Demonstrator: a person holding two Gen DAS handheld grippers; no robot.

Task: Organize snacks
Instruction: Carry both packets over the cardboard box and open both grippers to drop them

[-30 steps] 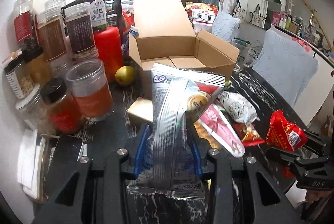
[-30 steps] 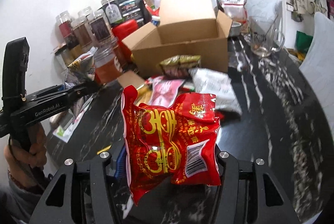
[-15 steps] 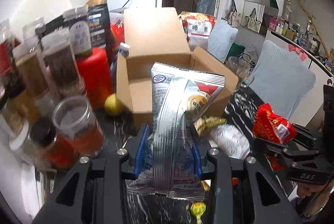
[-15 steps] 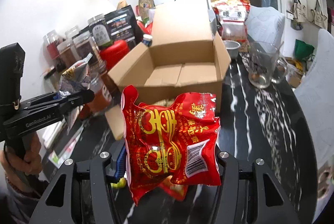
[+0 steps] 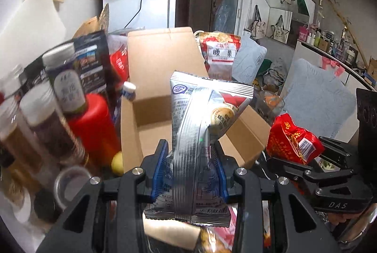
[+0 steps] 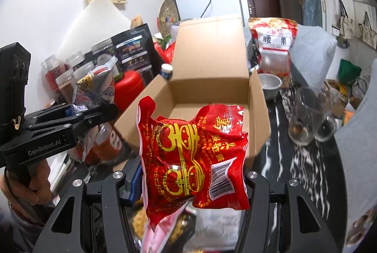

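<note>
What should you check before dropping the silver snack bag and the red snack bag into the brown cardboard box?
1. Left gripper clamps the silver foil snack bag: ok.
2. Right gripper clamps the red plastic snack bag: ok.
3. Brown cardboard box has its flaps open: ok.
4. Room inside the box: ok, its visible floor looks bare.
5. Bags directly above the opening: cannot tell.
6. Clear glass mug stands apart from the box: ok.
</note>
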